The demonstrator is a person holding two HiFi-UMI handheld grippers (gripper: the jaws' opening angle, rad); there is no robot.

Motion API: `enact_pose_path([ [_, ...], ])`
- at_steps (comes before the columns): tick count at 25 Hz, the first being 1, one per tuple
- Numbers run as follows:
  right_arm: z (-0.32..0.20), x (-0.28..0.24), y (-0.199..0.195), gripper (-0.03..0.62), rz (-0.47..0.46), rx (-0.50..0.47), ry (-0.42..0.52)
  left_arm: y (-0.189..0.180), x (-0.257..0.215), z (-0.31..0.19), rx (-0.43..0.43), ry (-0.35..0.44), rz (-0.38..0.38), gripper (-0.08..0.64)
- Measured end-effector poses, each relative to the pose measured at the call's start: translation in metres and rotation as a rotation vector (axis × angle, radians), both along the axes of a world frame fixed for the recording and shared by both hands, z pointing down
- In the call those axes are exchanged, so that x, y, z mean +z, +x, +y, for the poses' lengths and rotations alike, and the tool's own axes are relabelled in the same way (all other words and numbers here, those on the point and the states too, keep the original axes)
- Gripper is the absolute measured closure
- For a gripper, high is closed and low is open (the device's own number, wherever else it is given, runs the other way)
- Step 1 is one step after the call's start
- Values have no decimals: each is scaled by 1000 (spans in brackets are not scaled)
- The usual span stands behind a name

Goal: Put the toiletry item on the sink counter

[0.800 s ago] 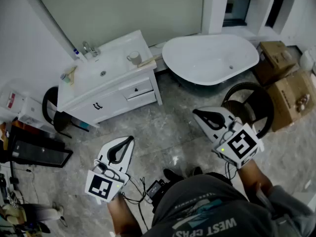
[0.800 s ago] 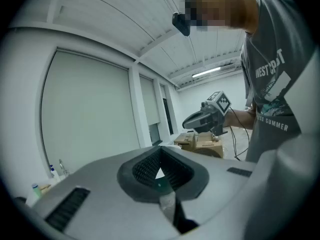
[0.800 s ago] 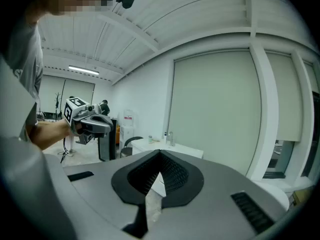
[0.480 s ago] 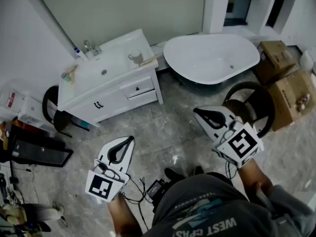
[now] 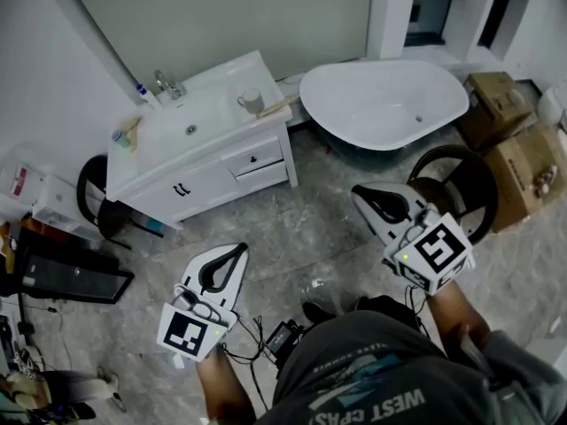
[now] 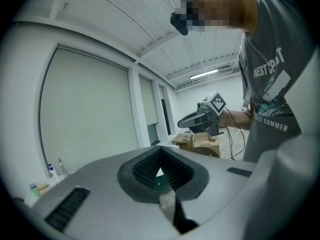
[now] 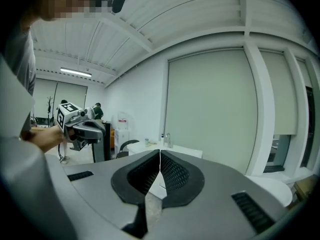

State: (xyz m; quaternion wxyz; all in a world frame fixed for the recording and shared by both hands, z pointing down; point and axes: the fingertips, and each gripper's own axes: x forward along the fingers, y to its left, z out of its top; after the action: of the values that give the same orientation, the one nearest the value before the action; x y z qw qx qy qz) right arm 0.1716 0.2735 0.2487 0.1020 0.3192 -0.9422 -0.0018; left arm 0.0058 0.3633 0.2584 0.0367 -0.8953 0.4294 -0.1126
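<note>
**A:** Head view first: where do the toiletry items lie against the fingers?

**B:** All of them are on the white sink counter (image 5: 226, 118), well apart from both pairs of fingers. The left gripper (image 5: 239, 249) hangs over the floor in front of the counter. The right gripper (image 5: 358, 192) is in front of the counter and off to its right.

**A:** And the fingers themselves?

**B:** In the left gripper view the dark ribbed pads meet at their tips with nothing between them. In the right gripper view the pads are pressed to a thin seam, also empty.

**A:** What does the item look like?

**B:** I cannot tell which one the task means. A small bottle (image 5: 142, 93) with a blue cap stands beside the faucet (image 5: 165, 84) at the counter's back left corner. A pale cup (image 5: 252, 100) stands upright at the counter's right end. Just beside it a tan stick-shaped thing (image 5: 276, 107) lies along the edge. At the left end a small round container (image 5: 118, 136) sits by something tan that is too small to make out.
</note>
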Motion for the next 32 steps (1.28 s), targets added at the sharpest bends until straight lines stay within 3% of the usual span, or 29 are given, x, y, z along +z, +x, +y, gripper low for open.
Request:
enact_pose_path([
  [9, -15, 1, -13, 560, 4, 28, -2, -10, 8, -10, 31, -18, 15, 558],
  [17, -54, 2, -20, 560, -12, 9, -7, -15, 9, -34, -6, -34, 21, 557],
  [32, -159, 6, -28, 560, -22, -77, -28, -9, 11, -129, -87, -50, 15, 558],
])
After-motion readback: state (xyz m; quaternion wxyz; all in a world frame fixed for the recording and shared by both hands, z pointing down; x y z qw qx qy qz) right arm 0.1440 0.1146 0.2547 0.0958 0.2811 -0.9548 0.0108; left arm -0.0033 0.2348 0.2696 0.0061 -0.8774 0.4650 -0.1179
